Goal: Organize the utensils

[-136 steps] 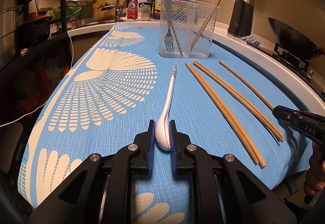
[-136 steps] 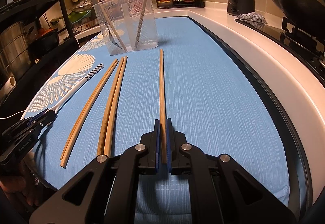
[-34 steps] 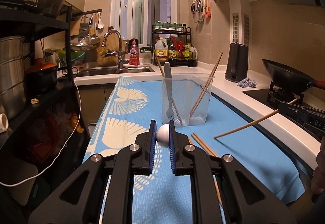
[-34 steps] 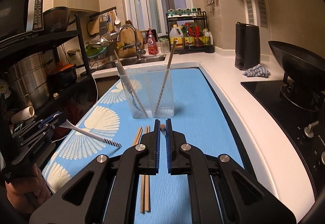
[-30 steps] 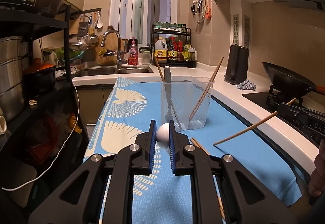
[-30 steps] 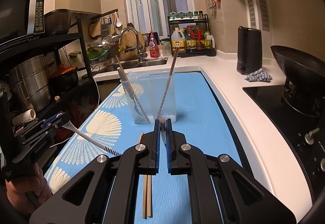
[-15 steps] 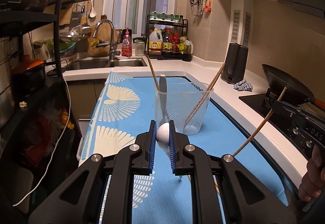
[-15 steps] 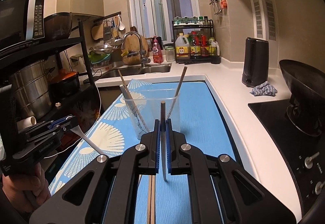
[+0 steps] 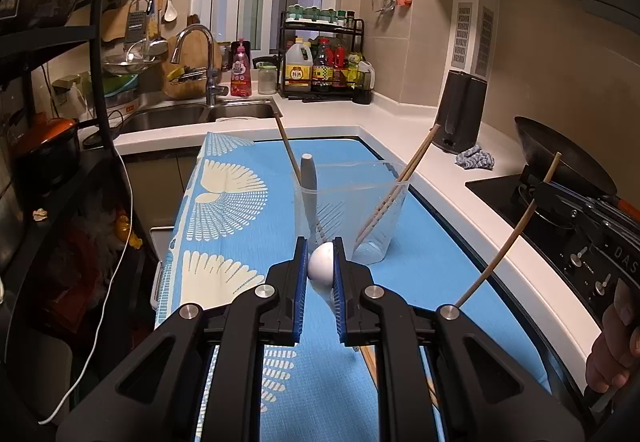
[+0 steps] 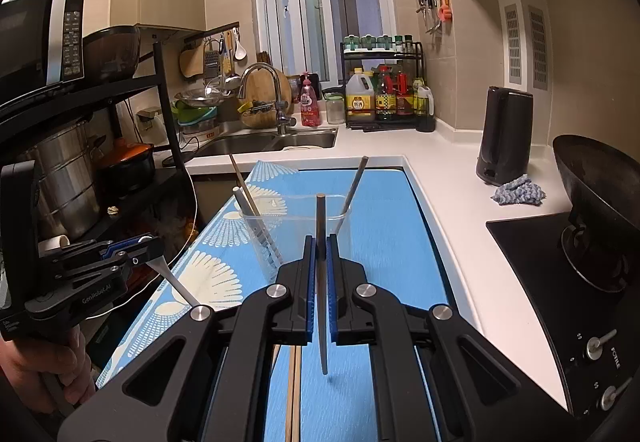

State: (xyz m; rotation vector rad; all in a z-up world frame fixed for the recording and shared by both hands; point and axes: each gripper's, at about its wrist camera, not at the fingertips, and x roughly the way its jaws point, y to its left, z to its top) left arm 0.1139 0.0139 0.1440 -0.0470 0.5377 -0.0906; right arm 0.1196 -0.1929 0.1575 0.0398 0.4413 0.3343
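Left wrist view: my left tongs (image 9: 321,269) are clamped on the bowl of the white spoon (image 9: 321,266); its handle drops behind the fingers and is hidden. Just beyond stands the clear container (image 9: 349,210) on the blue cloth (image 9: 248,242) covering the tabletop, holding a grey-handled utensil (image 9: 309,177) and leaning chopsticks (image 9: 400,181). Loose chopsticks (image 9: 370,362) on the cloth are mostly covered by my tongs. At right, my right tongs (image 9: 538,197) carry a single chopstick (image 9: 506,238), tip angled down; their jaw gap is not visible here.

Right wrist view: my right tongs (image 10: 320,278) are closed on the single chopstick (image 10: 321,282), held near upright above the cloth (image 10: 392,242), in front of the container (image 10: 296,226). Two chopsticks (image 10: 294,394) lie below, partly hidden. At left, my left tongs (image 10: 142,248) hold the spoon (image 10: 174,282); only its handle shows, and its end is cut off behind my right tongs.
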